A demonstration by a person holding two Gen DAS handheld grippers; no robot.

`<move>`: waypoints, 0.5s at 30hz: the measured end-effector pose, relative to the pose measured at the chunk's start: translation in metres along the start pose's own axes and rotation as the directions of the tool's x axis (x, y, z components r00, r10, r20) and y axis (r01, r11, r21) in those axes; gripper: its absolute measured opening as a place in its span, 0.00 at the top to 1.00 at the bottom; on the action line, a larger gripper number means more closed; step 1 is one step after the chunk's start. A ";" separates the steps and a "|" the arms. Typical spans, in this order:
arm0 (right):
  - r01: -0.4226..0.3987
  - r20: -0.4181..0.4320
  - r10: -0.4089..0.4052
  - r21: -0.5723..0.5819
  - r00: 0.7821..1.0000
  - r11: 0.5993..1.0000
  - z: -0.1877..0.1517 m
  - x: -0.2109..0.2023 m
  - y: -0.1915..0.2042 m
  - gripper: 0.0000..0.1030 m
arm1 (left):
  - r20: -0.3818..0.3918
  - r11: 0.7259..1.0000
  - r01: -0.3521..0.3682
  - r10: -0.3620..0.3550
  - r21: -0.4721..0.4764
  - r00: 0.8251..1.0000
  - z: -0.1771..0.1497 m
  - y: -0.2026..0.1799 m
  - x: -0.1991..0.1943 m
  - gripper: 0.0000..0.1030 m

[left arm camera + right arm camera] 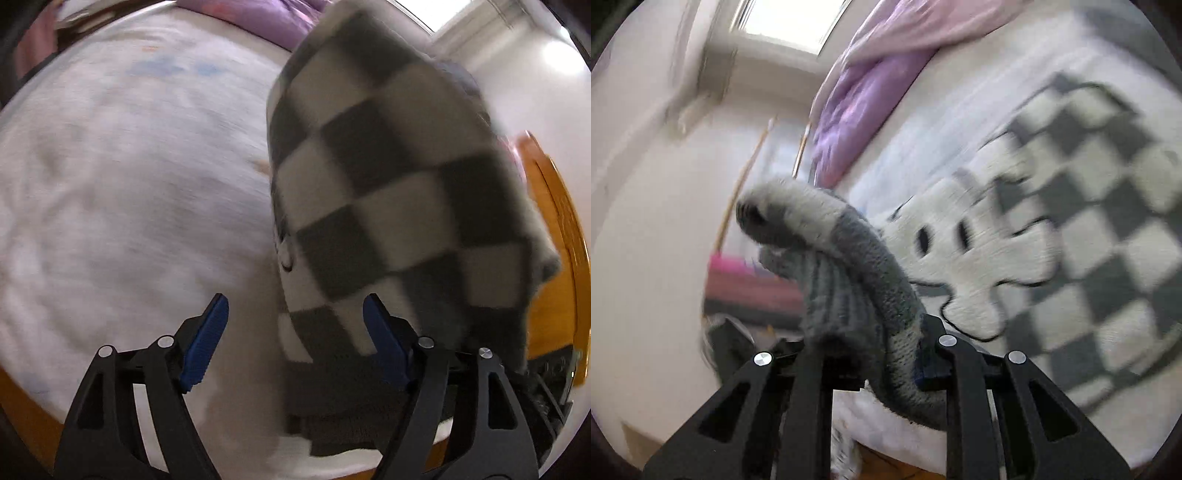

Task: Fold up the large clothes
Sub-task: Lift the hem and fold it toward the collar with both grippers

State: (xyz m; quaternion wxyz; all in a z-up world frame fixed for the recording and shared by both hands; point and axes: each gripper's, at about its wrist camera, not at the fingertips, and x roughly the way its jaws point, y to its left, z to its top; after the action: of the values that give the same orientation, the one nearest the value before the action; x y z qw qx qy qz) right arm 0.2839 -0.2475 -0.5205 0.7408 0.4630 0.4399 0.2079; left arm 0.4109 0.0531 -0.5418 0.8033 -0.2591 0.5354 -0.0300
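Broadly, a white-sheeted bed (122,177) with an orange wooden frame (554,236) fills both views, and a lilac quilt (849,122) is bunched along its far edge. Over the sheet sits the checkered grey-and-white knit sweater (1082,236), its body spread on the mattress with a white cartoon figure on the front, while one part is raised off the bed in the left wrist view, blurred. The right gripper (871,354) has its jaws clamped on a thick grey fold of the sweater, which bulges up and forward between the fingers. The left gripper (295,332) stands with jaws spread wide, blue pads (207,343) well apart and gripping nothing, the sweater's ribbed hem lying just beyond its right finger.
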 end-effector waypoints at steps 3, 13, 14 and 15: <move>-0.019 0.106 0.004 0.140 0.994 0.990 0.004 -0.045 -0.041 0.84 | -0.026 0.998 0.038 -0.037 0.055 0.999 -0.009 -0.033 0.019 0.19; 0.122 0.124 -0.210 0.498 0.970 0.859 -0.025 -0.089 -0.187 0.75 | -0.183 0.987 -0.044 0.073 0.154 0.980 -0.046 -0.060 0.090 0.16; 0.135 0.103 -0.213 0.497 0.972 0.857 -0.022 -0.087 -0.189 0.65 | -0.194 0.988 -0.047 0.075 0.146 0.978 -0.049 -0.057 0.094 0.16; 0.167 0.088 -0.236 0.478 0.968 0.863 -0.018 -0.088 -0.188 0.63 | -0.196 0.989 -0.051 0.077 0.138 0.977 -0.052 -0.055 0.096 0.16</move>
State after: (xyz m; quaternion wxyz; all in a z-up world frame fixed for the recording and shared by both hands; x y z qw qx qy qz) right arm 0.2038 -0.3924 -0.6465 0.6549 0.5926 0.4687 -0.0163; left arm 0.4189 -0.0462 -0.6137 0.7610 -0.1835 0.6188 -0.0656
